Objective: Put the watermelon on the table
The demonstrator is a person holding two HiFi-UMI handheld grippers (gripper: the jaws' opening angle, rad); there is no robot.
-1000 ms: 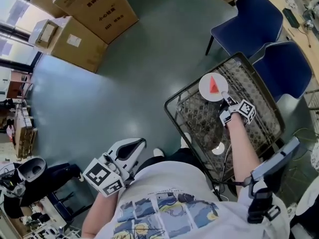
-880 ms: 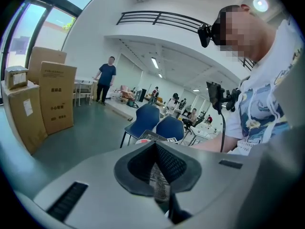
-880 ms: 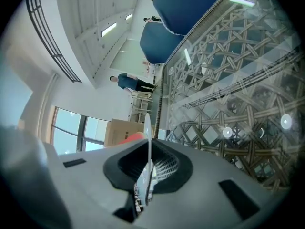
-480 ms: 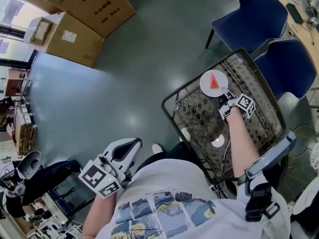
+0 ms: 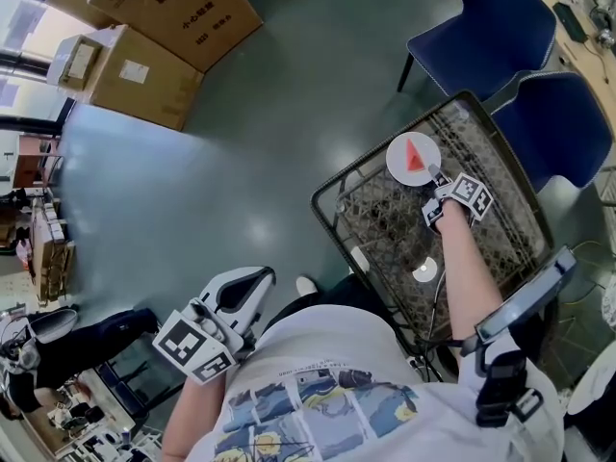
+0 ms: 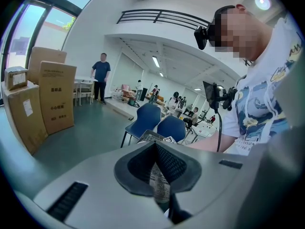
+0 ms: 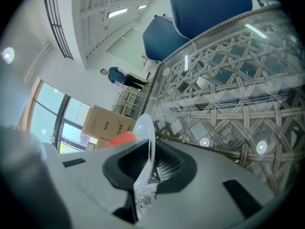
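A red watermelon slice point(image 5: 414, 156) lies on a small white plate point(image 5: 399, 169). My right gripper point(image 5: 438, 177) is shut on the plate's near rim and holds it close over the glass-topped wicker table point(image 5: 500, 162). In the right gripper view the plate's rim point(image 7: 148, 130) stands between the jaws of the right gripper point(image 7: 145, 173), with the watermelon slice point(image 7: 119, 138) behind it and the table's woven top point(image 7: 228, 80) just beyond. Whether the plate touches the glass I cannot tell. My left gripper point(image 5: 262, 277) hangs shut and empty at my left side, far from the table; its left gripper view shows the left gripper point(image 6: 159, 178) with jaws pressed together.
Two blue chairs point(image 5: 500, 37) stand behind the table. Cardboard boxes point(image 5: 164, 17) are stacked at the far left on the grey floor point(image 5: 241, 142). A black stand point(image 5: 520, 306) rises at my right. A person point(image 6: 100, 82) stands in the distance.
My right gripper has sunk a little toward the table top with the plate and watermelon. The left gripper has stayed where it was.
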